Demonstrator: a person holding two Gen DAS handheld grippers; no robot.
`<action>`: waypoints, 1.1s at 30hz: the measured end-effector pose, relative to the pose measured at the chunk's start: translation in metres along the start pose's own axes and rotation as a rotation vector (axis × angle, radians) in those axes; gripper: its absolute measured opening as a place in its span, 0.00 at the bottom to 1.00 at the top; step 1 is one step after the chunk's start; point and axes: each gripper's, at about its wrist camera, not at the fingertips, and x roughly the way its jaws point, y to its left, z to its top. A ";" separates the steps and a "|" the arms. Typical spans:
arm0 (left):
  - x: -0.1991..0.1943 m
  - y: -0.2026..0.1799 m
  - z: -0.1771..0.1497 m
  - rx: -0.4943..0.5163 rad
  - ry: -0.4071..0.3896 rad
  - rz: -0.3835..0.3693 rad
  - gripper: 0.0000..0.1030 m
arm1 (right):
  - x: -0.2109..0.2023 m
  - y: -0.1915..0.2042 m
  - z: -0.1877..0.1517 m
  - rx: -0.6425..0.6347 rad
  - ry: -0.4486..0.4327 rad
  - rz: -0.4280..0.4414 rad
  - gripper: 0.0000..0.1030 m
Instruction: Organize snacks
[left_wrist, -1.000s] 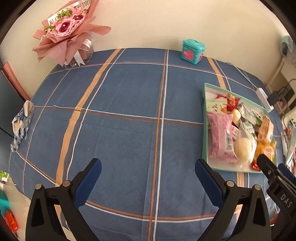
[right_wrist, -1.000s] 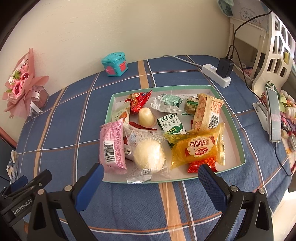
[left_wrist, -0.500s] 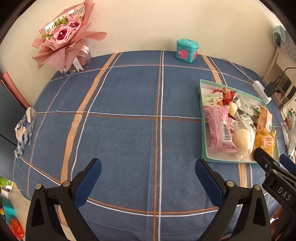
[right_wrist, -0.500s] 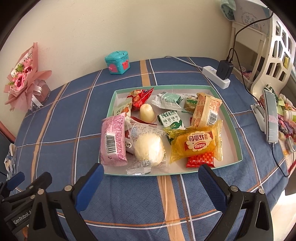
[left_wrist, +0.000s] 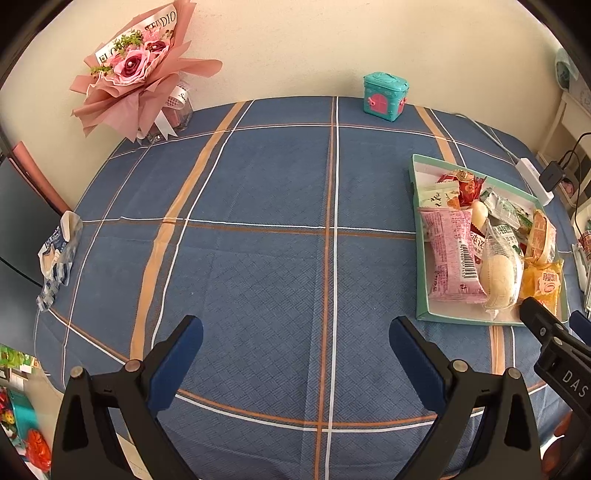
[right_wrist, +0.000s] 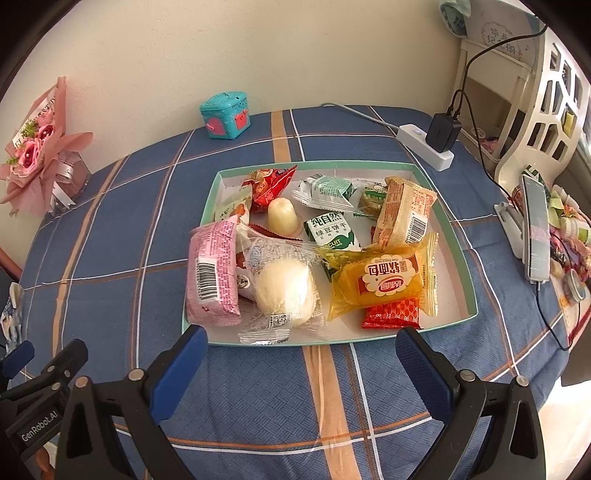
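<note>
A green-edged white tray on the blue plaid tablecloth holds several snacks: a pink packet, a white bun in clear wrap, an orange bread packet, a green-and-white biscuit pack and a red packet. The tray also shows at the right of the left wrist view. My right gripper is open and empty, just in front of the tray's near edge. My left gripper is open and empty over bare cloth, left of the tray.
A pink bouquet and a teal toy box stand at the back by the wall. A crumpled wrapper lies at the table's left edge. A power strip with charger and a phone on a stand are at the right.
Both grippers have drawn back a little from the table, so the tray and table look slightly farther away. Both stay open and empty.
</note>
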 end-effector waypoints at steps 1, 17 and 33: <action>0.000 0.000 0.000 -0.002 0.001 -0.002 0.98 | 0.000 0.000 0.000 0.000 -0.001 0.000 1.00; 0.000 0.001 0.003 -0.010 0.004 0.021 0.98 | 0.000 0.001 0.000 -0.006 0.002 -0.001 1.00; -0.003 0.001 0.004 -0.015 -0.004 0.021 0.98 | 0.001 0.002 0.000 -0.007 0.003 -0.001 1.00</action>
